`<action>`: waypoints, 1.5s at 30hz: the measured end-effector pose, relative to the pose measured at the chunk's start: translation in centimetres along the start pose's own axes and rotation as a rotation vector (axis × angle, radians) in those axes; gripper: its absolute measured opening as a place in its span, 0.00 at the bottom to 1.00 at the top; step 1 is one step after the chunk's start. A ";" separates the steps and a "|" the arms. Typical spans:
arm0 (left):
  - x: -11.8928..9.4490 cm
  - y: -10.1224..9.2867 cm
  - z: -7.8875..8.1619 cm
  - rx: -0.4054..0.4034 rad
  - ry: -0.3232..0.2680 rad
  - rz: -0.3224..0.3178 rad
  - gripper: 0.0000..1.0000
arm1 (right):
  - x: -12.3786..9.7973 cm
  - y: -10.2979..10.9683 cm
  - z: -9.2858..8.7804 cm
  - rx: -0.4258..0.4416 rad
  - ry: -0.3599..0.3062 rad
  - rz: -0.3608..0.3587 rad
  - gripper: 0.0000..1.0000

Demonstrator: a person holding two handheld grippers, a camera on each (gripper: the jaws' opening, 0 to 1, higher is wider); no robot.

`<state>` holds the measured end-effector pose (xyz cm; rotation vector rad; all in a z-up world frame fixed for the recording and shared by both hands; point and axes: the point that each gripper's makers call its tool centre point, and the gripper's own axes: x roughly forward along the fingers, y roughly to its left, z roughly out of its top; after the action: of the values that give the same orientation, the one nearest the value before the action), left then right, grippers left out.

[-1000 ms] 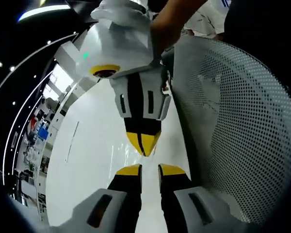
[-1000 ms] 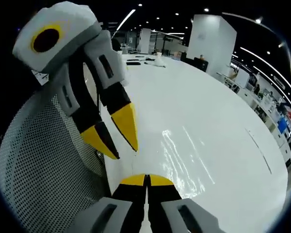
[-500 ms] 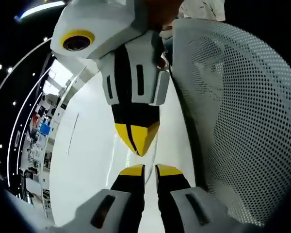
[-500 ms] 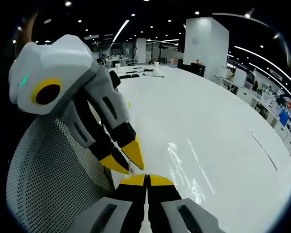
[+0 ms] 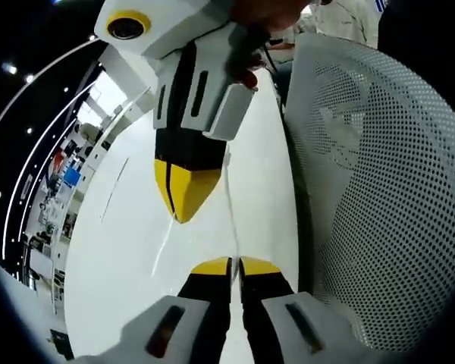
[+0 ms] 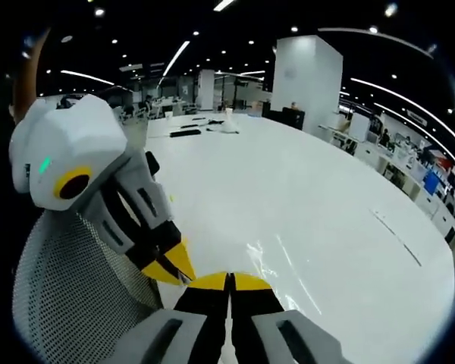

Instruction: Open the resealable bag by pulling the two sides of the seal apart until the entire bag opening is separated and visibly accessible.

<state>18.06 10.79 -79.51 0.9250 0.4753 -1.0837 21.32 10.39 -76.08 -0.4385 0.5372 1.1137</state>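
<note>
White tabletop (image 6: pixel 311 227) lies below — left gripper (image 5: pixel 234 265) and right gripper (image 6: pixel 229 279) each pinch the clear bag (image 5: pixel 229 205).

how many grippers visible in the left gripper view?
2. The left gripper rises from the bottom of the view, jaws shut. The right gripper comes down from the top, yellow tips closed, just above and left of it, over the white table.

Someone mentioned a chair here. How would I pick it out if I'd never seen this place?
Find the big glossy white table. At its edge stands a curved white chair back, just beside the left tongs and the right tongs. Unlike the smooth table, it is perforated all over with small round holes.
</note>
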 end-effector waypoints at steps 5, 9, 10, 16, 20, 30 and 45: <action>0.1 -0.2 0.2 -0.014 -0.010 -0.004 0.00 | -0.6 -1.4 0.7 0.019 -0.026 -0.053 0.00; 0.1 -0.4 0.3 -0.019 -0.014 -0.008 0.00 | -1.1 -2.2 1.2 0.031 -0.044 -0.071 0.00; 0.1 -0.4 0.3 -0.021 -0.016 -0.008 0.00 | -1.1 -2.3 1.3 0.031 -0.045 -0.074 0.00; 0.1 0.3 0.8 -0.040 -0.033 0.008 0.00 | -1.5 -2.8 2.5 0.015 -0.066 -0.093 0.00; 0.1 1.5 1.1 -0.062 -0.051 0.037 0.00 | -2.1 -3.5 4.1 -0.006 -0.098 -0.112 0.00; 0.8 2.8 1.1 -0.122 -0.059 0.036 0.01 | -1.9 -3.9 4.3 -0.111 -0.077 -0.132 0.00; 0.6 -0.1 -1.1 -0.319 -0.006 -0.079 0.15 | 0.4 -1.3 -2.5 -0.225 0.068 -0.096 0.00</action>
<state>18.29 11.40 -80.62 0.6259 0.6629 -1.0443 22.22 8.76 -78.21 -0.6930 0.4472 1.0738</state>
